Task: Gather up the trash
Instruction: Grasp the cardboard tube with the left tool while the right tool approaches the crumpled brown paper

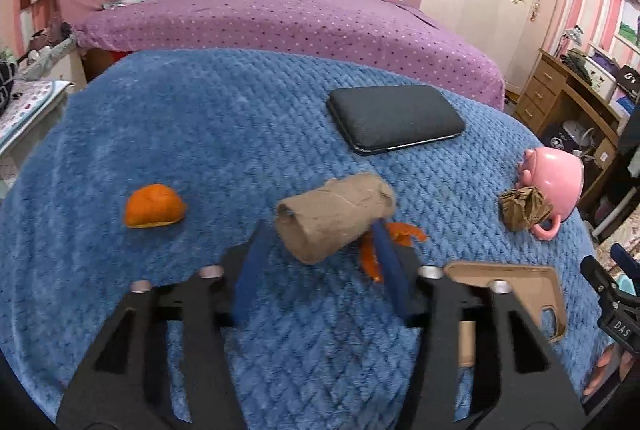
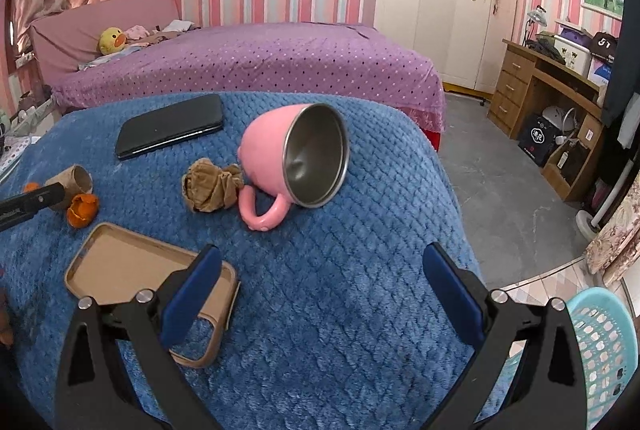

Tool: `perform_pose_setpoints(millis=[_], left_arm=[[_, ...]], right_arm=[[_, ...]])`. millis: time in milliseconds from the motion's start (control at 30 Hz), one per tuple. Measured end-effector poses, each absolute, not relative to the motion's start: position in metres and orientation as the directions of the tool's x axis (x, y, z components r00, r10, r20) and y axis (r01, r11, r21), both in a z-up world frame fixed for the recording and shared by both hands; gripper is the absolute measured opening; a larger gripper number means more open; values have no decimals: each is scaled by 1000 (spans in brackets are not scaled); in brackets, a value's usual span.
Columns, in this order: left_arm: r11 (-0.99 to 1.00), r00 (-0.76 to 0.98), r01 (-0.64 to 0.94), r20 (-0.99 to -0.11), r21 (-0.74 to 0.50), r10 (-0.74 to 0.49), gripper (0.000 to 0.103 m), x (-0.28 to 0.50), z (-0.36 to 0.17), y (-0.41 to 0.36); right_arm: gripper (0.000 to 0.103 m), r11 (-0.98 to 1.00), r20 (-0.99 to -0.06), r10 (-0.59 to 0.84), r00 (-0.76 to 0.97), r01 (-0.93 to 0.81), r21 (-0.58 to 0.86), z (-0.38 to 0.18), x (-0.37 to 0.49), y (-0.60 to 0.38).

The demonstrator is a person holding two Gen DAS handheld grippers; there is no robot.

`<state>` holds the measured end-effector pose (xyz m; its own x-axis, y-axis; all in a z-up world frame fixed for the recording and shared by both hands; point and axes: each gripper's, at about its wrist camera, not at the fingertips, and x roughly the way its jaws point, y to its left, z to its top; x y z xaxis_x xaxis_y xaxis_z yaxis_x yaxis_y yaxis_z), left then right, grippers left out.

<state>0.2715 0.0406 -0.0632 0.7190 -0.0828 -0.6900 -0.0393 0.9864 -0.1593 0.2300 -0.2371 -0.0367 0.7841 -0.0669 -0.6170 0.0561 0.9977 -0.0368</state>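
My left gripper (image 1: 320, 234) is shut on a crushed cardboard tube (image 1: 334, 216), its blue fingers pressing both sides; the tube also shows in the right wrist view (image 2: 74, 183). An orange peel (image 1: 154, 206) lies to its left, and another peel piece (image 1: 400, 236) lies just behind the right finger, also in the right wrist view (image 2: 82, 209). A crumpled brown paper ball (image 2: 212, 185) lies against a tipped pink mug (image 2: 296, 157). My right gripper (image 2: 322, 286) is open and empty above the blue blanket (image 2: 360, 270), nearer than the mug.
A black phone (image 2: 170, 129) lies at the back of the blanket. A brown cardboard tray (image 2: 132, 266) lies at front left. A turquoise basket (image 2: 604, 350) stands on the floor at the right. A purple bed (image 2: 260, 61) is behind.
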Motion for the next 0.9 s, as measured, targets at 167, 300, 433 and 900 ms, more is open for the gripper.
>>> perform_pose_setpoints(millis=[167, 300, 433, 900], left_arm=[[982, 734, 12, -665, -189, -137, 9, 267, -58, 39], [987, 758, 27, -640, -161, -125, 2, 256, -46, 39], [985, 770, 33, -625, -167, -132, 2, 244, -36, 46], [989, 775, -27, -628, -144, -70, 2, 234, -31, 80]], right_arm=[[98, 998, -613, -64, 787, 48, -42, -37, 231, -231], [98, 998, -602, -47, 797, 17, -55, -34, 232, -217], [98, 997, -604, -25, 796, -29, -78, -34, 240, -196], [67, 988, -661, -48, 748, -61, -141, -38, 308, -145]])
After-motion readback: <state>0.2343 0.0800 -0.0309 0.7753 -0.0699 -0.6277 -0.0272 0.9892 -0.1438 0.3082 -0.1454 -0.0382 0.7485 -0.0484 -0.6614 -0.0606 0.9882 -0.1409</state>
